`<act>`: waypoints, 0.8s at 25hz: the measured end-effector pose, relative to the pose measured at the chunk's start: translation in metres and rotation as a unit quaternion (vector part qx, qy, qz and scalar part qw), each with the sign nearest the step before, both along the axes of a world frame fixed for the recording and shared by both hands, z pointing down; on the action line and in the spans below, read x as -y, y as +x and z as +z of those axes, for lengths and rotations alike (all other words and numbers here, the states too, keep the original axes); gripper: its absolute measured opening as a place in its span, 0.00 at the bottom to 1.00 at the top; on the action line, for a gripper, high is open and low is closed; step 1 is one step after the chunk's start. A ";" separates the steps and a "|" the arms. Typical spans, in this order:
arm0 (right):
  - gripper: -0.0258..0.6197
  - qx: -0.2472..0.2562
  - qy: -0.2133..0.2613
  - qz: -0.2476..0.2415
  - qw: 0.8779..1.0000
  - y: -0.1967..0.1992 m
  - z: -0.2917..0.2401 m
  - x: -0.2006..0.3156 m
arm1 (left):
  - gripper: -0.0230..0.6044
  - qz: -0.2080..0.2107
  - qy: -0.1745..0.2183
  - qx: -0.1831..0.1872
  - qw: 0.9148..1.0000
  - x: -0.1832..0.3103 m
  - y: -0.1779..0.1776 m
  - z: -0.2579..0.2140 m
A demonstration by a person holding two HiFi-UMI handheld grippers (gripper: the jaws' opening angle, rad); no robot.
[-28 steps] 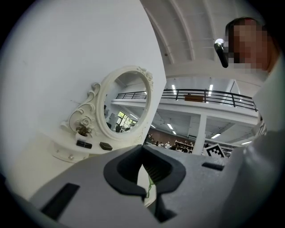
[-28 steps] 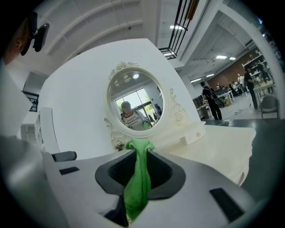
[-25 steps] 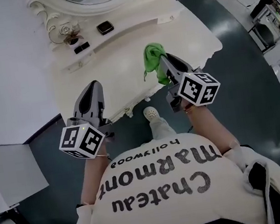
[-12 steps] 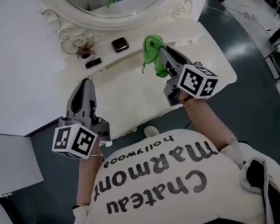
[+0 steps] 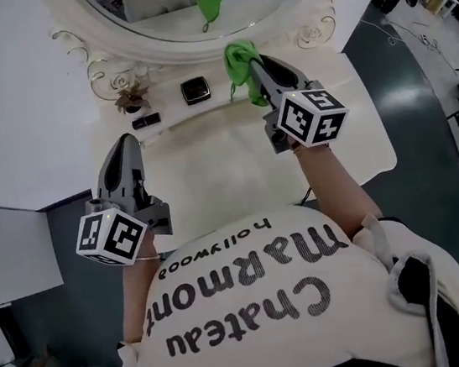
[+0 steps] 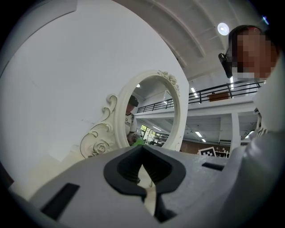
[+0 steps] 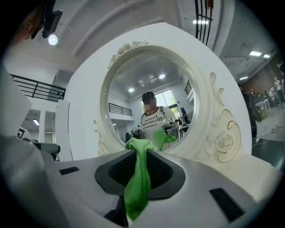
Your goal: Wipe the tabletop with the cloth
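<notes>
A green cloth [image 5: 240, 67] hangs bunched from my right gripper [image 5: 248, 64], which is shut on it above the back of the cream tabletop [image 5: 209, 160], close to the oval mirror. In the right gripper view the green cloth [image 7: 139, 178] runs down between the closed jaws of the right gripper [image 7: 141, 147]. My left gripper [image 5: 124, 146] hovers over the tabletop's left edge, shut and empty. The left gripper [image 6: 142, 153] shows its jaws pressed together with nothing between them.
An ornate white oval mirror [image 5: 193, 43] stands at the back of the dressing table and reflects the cloth. A dark square box [image 5: 194, 90], a small dried flower ornament [image 5: 132, 95] and a flat black item [image 5: 146, 120] sit on the raised back shelf. Dark floor lies to the right.
Both grippers have moved forward over the table toward the mirror. The right one carried the green cloth from the table's front edge to the back shelf area.
</notes>
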State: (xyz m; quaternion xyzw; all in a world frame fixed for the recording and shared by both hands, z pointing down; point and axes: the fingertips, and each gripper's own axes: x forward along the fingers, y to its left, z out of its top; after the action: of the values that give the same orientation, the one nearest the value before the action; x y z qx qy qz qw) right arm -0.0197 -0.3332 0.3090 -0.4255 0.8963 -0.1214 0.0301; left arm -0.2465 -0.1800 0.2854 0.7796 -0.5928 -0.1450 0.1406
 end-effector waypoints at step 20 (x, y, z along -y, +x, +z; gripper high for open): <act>0.17 -0.303 -0.056 -0.147 0.940 -0.071 0.140 0.059 | 0.05 -0.048 -0.030 -0.011 0.998 0.012 -0.007 0.029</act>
State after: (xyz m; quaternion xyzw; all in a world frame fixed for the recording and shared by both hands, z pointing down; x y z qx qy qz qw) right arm -0.0909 -0.3917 0.4486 -0.3069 0.9073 -0.0395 -0.2846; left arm -0.2531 -0.1924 0.3146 0.7440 -0.6321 -0.1427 0.1631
